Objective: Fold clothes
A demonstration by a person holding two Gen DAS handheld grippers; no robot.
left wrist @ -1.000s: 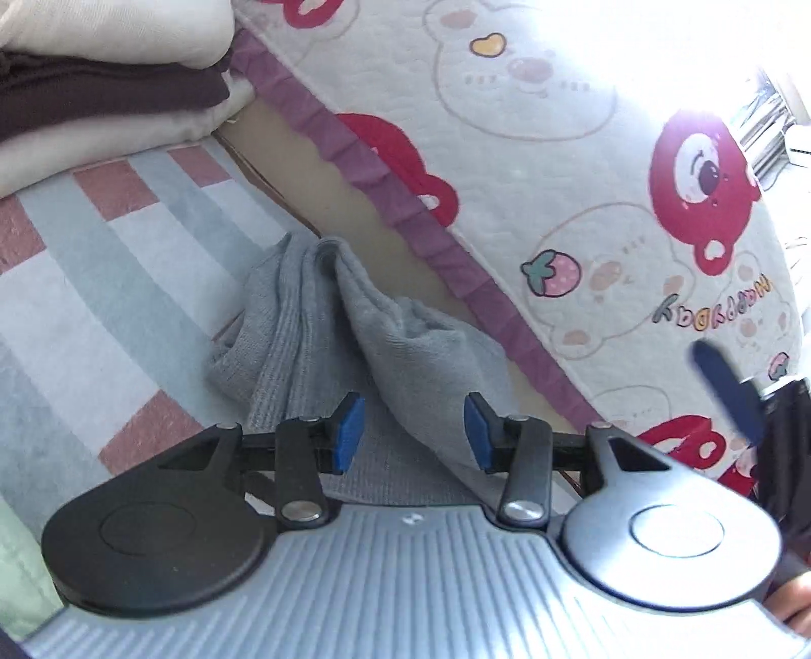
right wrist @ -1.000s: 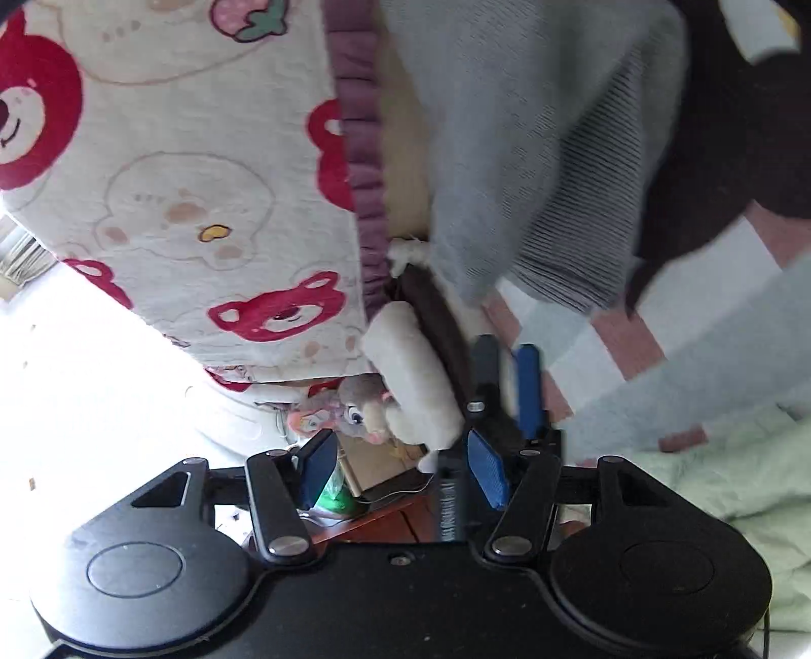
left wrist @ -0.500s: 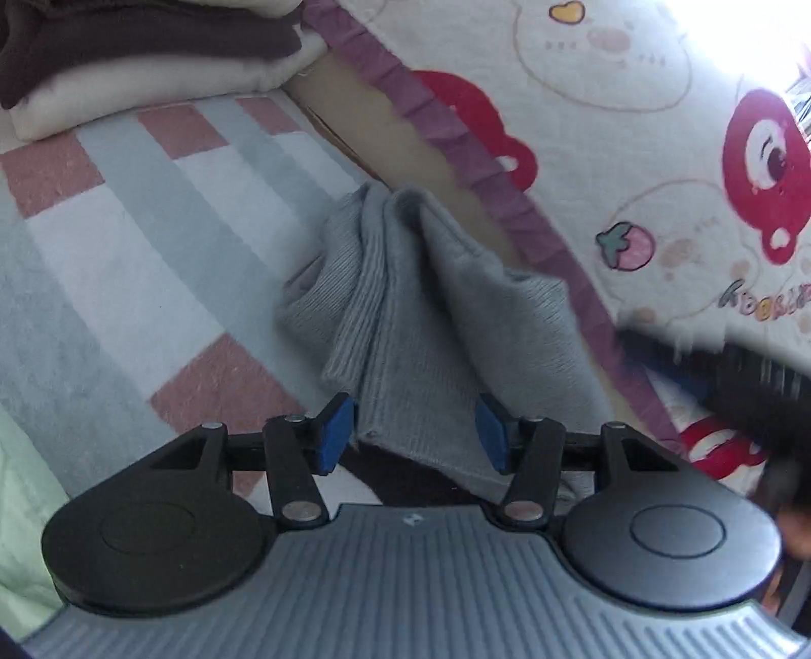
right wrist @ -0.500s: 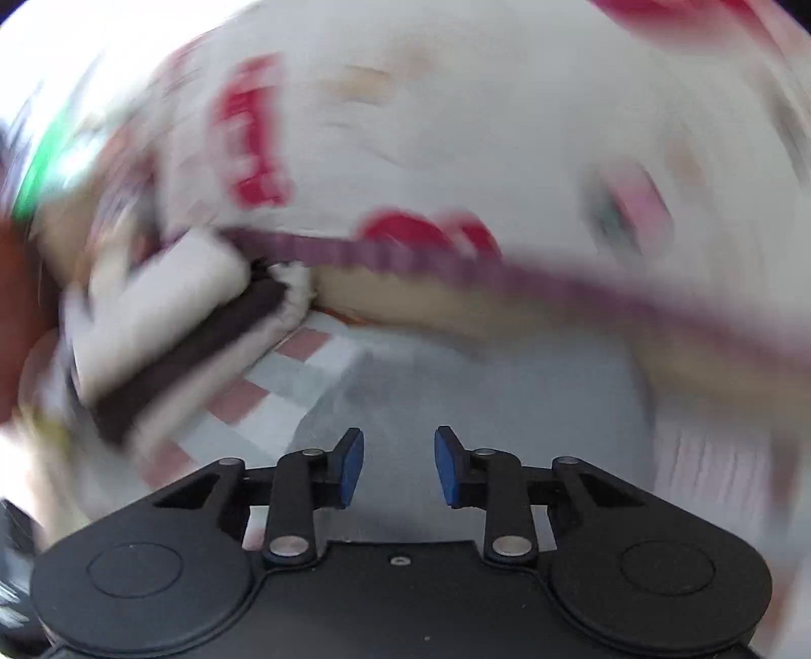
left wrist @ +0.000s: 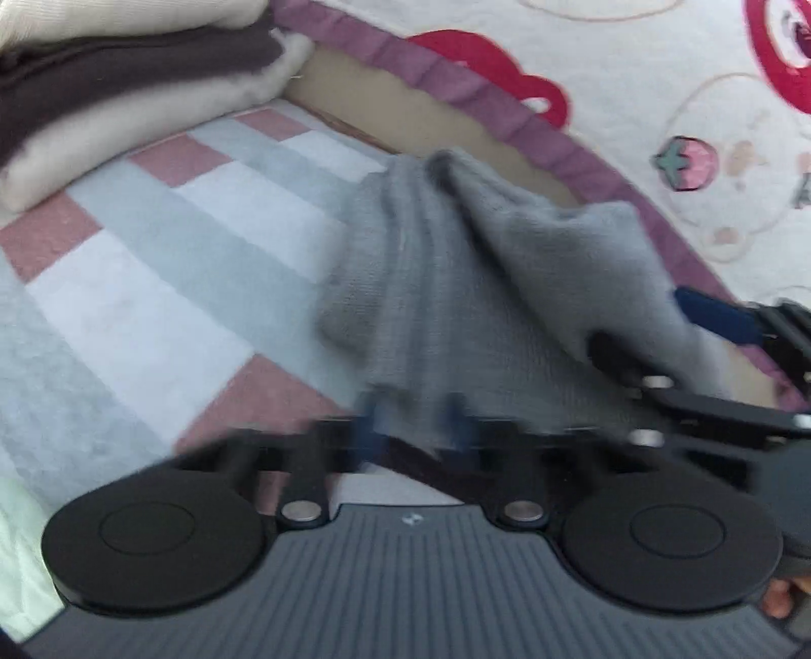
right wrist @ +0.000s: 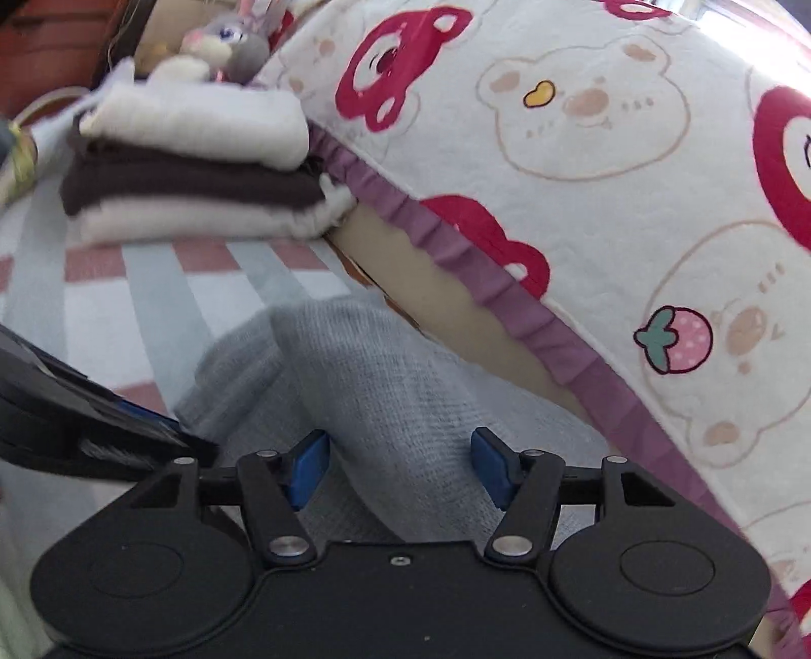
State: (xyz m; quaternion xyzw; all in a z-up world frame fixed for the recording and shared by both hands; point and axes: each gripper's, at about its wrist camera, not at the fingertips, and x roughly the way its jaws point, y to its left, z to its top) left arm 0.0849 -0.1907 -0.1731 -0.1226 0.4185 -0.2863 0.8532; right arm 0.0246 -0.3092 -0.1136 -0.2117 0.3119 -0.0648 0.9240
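- Three folded garments, cream, dark brown and cream, already lie in a stack at the far end of the striped sheet, against the bear quilt. That part looks done.
- A grey knit is the piece in hand. It lies crumpled on the sheet, just beside the quilt's purple frill, well short of the stack.
- It is bunched into soft ridges that run away from the cameras, with one flap leaning toward the quilt. No clean fold line shows, so I judge its folding barely begun: it needs spreading flat, folding, then adding to the stack.
- The knit is a fine ribbed weave, limp and thick enough to hold humps. Its near hem is in the left wrist view, over something dark beneath.
- The left claw is blurred by motion at the knit's near edge. Its blue pads look closer together than fully spread, with cloth about them, but I cannot tell whether they pinch it.
- The right claw is spread wide, its pads either side of a hump of the knit, gripping nothing.
- A pale green cloth lies at the sheet's near left edge, and a plush toy sits beyond the stack.
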